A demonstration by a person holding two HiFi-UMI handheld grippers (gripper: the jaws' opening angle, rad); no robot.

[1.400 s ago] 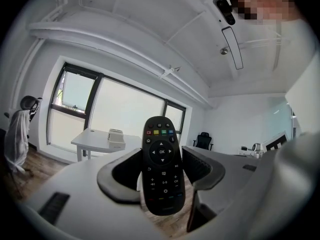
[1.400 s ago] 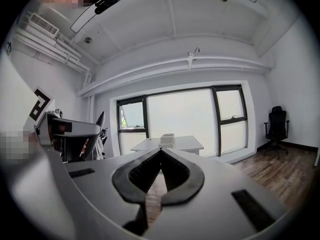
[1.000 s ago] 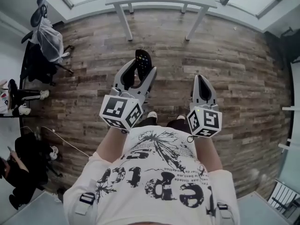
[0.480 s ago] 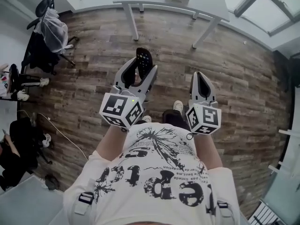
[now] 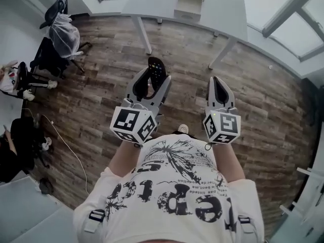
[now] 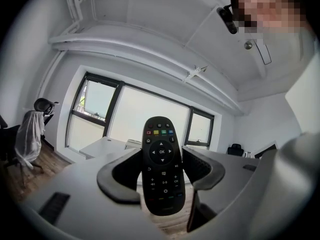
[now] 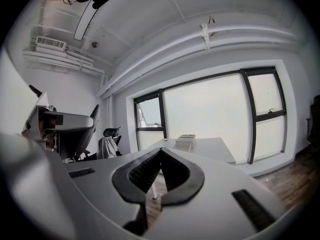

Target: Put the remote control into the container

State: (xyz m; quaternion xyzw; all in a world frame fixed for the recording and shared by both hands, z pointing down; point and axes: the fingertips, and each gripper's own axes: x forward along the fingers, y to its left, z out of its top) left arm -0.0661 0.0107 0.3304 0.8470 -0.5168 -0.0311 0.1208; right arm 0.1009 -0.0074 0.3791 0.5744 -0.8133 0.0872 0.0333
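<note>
The left gripper is clamped on the remote control, its curved grey jaws pressing one on each long side about the middle of the body. The remote control is a slim black plastic oval with rounded ends and a smooth, slightly glossy face. In the left gripper view its long axis stands upright. The end with the row of small coloured buttons is at the top, a round ring of arrow keys sits below that, and the button face is turned back toward the person. In the head view its upper end rises past the jaw tips, toward the table.

The right gripper is closed with nothing in it; its ribbed black pads meet at the tips and leave only a leaf-shaped gap behind them.

The container is a pale rectangular box on the flat white table, which stands on slanted white legs. It is well apart from the remote control, across a stretch of brown wood-plank floor. A black office chair draped with a light cloth stands at the left.
</note>
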